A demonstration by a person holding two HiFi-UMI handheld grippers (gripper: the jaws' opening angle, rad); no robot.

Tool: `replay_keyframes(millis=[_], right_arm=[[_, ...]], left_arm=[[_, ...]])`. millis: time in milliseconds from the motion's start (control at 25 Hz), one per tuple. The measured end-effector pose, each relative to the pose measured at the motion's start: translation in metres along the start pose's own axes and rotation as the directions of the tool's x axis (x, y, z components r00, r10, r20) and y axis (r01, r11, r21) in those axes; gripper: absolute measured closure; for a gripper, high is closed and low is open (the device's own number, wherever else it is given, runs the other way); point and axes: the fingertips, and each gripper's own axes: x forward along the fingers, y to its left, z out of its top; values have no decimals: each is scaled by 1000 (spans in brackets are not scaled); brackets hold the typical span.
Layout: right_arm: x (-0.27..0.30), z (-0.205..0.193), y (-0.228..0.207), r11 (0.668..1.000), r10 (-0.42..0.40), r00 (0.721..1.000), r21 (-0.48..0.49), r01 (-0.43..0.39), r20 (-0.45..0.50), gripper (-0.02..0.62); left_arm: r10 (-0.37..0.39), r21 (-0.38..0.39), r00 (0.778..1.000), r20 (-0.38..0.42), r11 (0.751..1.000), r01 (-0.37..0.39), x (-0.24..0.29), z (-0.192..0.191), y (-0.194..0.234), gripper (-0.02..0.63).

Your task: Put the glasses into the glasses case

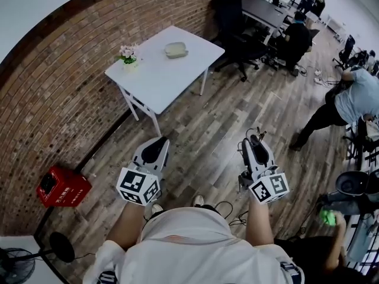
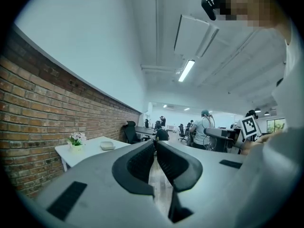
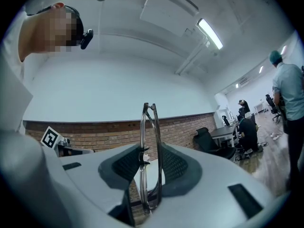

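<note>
Two claws: right gripper (image 3: 151, 161) pinches the glasses (image 3: 150, 139) upright for carrying to the far glasses case (image 1: 176, 50), left gripper (image 2: 155, 146) pressed together, empty.

Counting as we go: two grippers in play, the left gripper (image 1: 158, 143) and the right gripper (image 1: 256, 139). One pair of glasses (image 3: 142, 141). One white table (image 1: 160, 78) carries one glasses case (image 1: 176, 50) near its far edge and one flower pot (image 1: 128, 54) at its left corner. One red box (image 1: 62, 186) sits on the floor.
</note>
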Motion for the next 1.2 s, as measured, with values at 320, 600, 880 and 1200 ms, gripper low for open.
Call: replay_keyframes(millis=[320, 600, 880, 1200], right_arm=[[-6, 5, -60, 999, 35, 999, -7, -35, 2, 425], [5, -11, -108, 997, 67, 997, 47, -66, -24, 425], [35, -22, -147, 996, 49, 997, 72, -45, -54, 425], [84, -13, -207, 998, -49, 996, 38, 52, -74, 423]], left_arm=[[-4, 38, 1000, -1, 999, 5, 59, 1, -45, 574], [40, 32, 998, -42, 999, -39, 90, -19, -59, 574], [20, 19, 997, -69, 1000, -18, 144, -23, -44, 574], [-89, -1, 993, -82, 996, 89, 244, -18, -15, 574]])
